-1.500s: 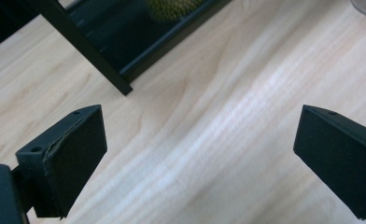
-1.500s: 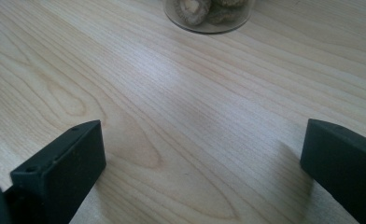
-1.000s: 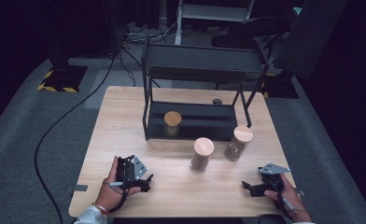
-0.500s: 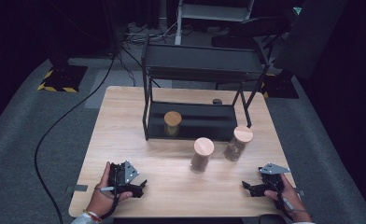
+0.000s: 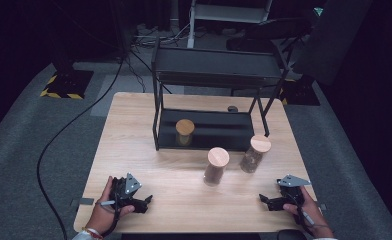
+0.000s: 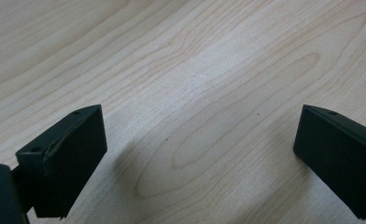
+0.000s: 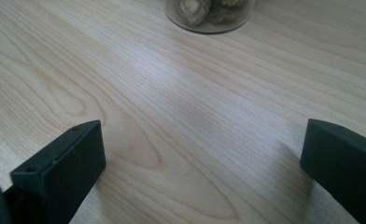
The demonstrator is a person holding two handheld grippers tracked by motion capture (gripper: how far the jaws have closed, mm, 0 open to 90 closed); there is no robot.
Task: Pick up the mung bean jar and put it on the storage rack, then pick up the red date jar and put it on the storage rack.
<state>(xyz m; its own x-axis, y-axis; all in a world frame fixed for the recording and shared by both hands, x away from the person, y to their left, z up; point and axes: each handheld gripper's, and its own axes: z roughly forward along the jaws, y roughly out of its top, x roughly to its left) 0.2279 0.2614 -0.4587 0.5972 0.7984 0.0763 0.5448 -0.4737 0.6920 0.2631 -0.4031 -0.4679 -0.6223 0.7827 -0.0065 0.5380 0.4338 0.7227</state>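
Note:
Three glass jars with wooden lids are in the high view. One jar (image 5: 185, 132) stands on the lower shelf of a black rack (image 5: 216, 67). Two stand on the table in front of it: a middle jar (image 5: 216, 166) and a right jar (image 5: 255, 153). My left gripper (image 5: 145, 202) rests near the front left edge, open, with bare wood between its jaws (image 6: 197, 161). My right gripper (image 5: 264, 201) sits at the front right, open and empty (image 7: 202, 165). The bottom of a jar (image 7: 209, 11) with brown pieces inside shows ahead of it.
The wooden table (image 5: 134, 145) has bare room on its left half and along the front between the grippers. A small dark object (image 5: 232, 108) lies behind the rack's lower shelf. A black cable (image 5: 64, 130) runs over the grey floor on the left.
My left gripper has drawn back toward the table's front edge and a little to the left. The right gripper and the jars have not moved.

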